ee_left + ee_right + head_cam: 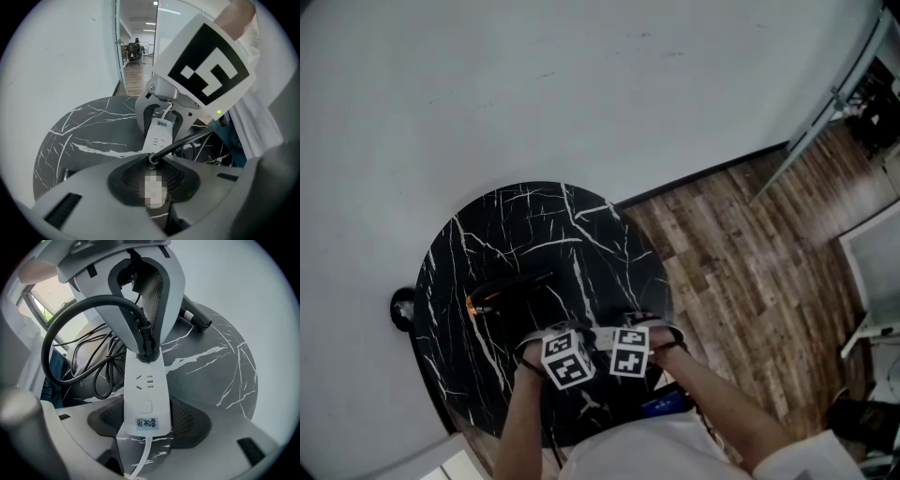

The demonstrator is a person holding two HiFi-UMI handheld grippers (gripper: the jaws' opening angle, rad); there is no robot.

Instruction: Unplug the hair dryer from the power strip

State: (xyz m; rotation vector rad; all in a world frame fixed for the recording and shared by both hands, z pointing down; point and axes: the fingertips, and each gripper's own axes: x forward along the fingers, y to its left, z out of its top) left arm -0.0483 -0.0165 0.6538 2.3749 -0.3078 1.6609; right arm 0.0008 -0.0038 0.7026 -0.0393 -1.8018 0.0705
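Head view first. Looking steeply down on a round black table (478,239) with white veins, wood floor (741,262) off to the right. Can barely pick out the dryer (514,291): black on black, mid-table, just beyond the grippers, small orange glow at its left end. Can spot the left gripper (565,359) and right gripper (630,351) side by side at the near edge, nearly touching, but only as marker cubes plus forearms. No seeing the fingertips or anything under them from up here. Also a round black thing (401,307) off the table's left edge, no clue what.

Left gripper view. Pinching the plug (153,159) here, but can't really see it since that spot is blurred over. Only getting the black cord (180,140) coming up from between the pads and running right. Beyond that, the white strip (158,133) flat on the table, far end tucked between the right gripper's fingers. Right side mostly blocked by a cube and white clothing.

Right gripper view, much clearer. Got the strip pinched across its width between the dark pads, down by the label, with its white lead cut off at the bottom edge. Plug not out yet: seated in the strip's far end, left gripper's fingers squeezed on it from above. Cord looping left into a tangle, partly out of frame. Just the dryer's dark barrel (196,320) poking out behind the left gripper, rest hidden.
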